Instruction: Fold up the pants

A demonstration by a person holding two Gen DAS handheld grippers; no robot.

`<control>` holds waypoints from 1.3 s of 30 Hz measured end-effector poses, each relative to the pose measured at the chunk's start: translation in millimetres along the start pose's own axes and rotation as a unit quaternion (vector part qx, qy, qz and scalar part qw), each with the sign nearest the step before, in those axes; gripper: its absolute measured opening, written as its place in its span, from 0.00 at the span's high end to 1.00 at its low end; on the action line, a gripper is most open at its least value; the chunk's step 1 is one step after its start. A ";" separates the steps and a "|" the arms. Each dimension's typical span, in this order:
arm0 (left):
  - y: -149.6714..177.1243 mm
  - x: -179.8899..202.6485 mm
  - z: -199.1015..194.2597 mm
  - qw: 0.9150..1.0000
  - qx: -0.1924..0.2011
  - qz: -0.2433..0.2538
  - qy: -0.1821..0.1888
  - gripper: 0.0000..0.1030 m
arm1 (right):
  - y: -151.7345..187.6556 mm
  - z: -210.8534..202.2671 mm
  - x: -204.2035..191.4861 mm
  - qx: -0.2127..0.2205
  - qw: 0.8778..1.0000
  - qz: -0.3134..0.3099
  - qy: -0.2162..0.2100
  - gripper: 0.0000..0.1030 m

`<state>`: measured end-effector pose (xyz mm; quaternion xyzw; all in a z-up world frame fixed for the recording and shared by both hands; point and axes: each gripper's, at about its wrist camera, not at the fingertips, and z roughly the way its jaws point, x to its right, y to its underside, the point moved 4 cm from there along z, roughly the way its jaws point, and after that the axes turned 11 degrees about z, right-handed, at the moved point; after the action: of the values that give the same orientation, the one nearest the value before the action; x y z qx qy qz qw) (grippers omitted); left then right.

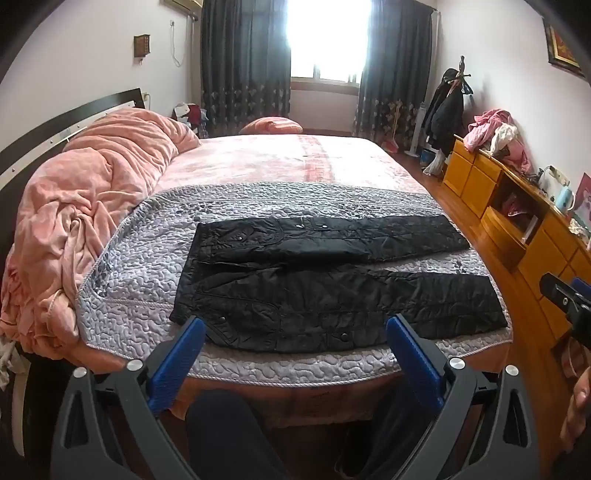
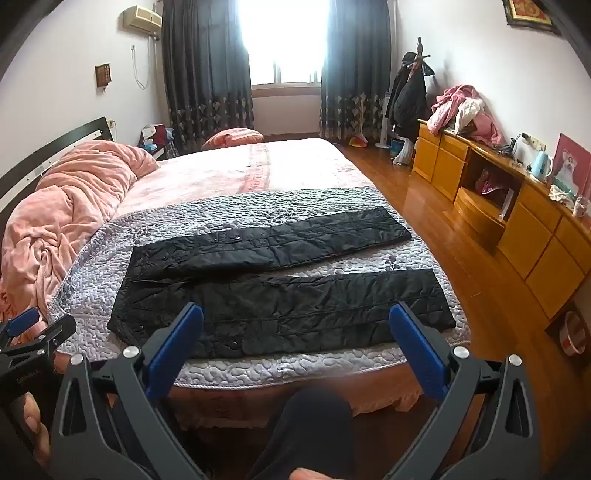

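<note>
Black quilted pants point(image 1: 332, 288) lie flat, legs apart, on a bumpy grey coverlet point(image 1: 147, 258) just ahead of both tongs. Left gripper point(image 1: 295, 332) & right gripper point(image 2: 295, 321) spread wide, empty. Only right view shows the AC unit point(image 2: 142, 16).

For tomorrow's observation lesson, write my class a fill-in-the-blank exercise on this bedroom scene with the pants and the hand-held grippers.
1. The pants are coloured ____.
2. They lie flat on a grey quilted cover with both legs pointing to the picture's ____.
3. The left hand-held gripper and the right hand-held gripper both stand ____, holding nothing.
4. The bunched blanket near the headboard is ____.

Missing words: black; right; open; pink
</note>
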<state>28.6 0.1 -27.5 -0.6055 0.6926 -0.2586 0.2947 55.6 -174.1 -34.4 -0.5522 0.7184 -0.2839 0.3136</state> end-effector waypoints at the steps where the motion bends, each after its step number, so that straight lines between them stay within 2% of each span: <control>1: 0.1 -0.1 0.2 1.000 -0.001 0.000 0.000 0.04 | 0.0 0.2 0.0 -0.001 1.000 0.000 0.000 0.02; 14: -0.1 5.7 2.1 1.000 -0.003 -0.001 0.001 0.04 | -0.7 1.1 -0.2 0.001 1.000 -0.002 0.001 0.02; 39: 8.7 -5.9 11.8 1.000 -0.006 -0.009 -0.002 0.04 | 0.5 5.9 3.0 -0.001 1.000 -0.003 0.001 0.02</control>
<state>31.6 7.1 -41.4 -0.6139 0.6882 -0.2558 0.2898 59.2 -177.2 -39.0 -0.5543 0.7176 -0.2841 0.3117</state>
